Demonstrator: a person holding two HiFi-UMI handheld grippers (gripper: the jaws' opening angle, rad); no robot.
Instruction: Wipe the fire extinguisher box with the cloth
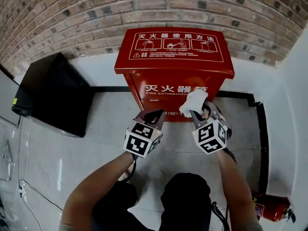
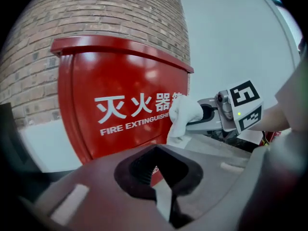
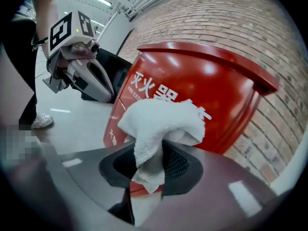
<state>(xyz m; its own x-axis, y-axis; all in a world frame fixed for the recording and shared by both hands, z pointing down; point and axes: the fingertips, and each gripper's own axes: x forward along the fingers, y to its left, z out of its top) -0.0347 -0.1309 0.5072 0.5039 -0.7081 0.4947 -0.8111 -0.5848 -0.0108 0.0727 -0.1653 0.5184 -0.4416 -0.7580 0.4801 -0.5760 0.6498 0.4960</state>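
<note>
— Where's the cloth (image 3: 159, 121)?

— Pinched in the right tongs (image 3: 156, 162). They are closed on its middle, and a soft white wad bulges out past the tips, with a short tail hanging below them.

— And the red fire extinguisher box (image 1: 178, 76)?

— Straight ahead of both tongs, standing on the floor against the brick wall (image 1: 72, 13). The wad sits at the white lettering on the front face. I can't tell whether it is pressing on the panel or just short of it.

— The left tongs (image 1: 153, 115)?

— Tips together, nothing between them, just beside the right pair and pointed at the same face.

— How will the cloth behave?

— I'd judge it light and limp. It will flatten and drag against the glossy metal, so the grip through the bunched middle looks right. Taken by an edge, it would likely fold back or pull free.

— And the box?

— It looks stiff and heavy enough to stay put under a wipe. The sloped lid beyond the tips and the sides look untouched.

— Anything nearby?

— A black case (image 1: 53, 90) well to the left of the left tongs.
</note>
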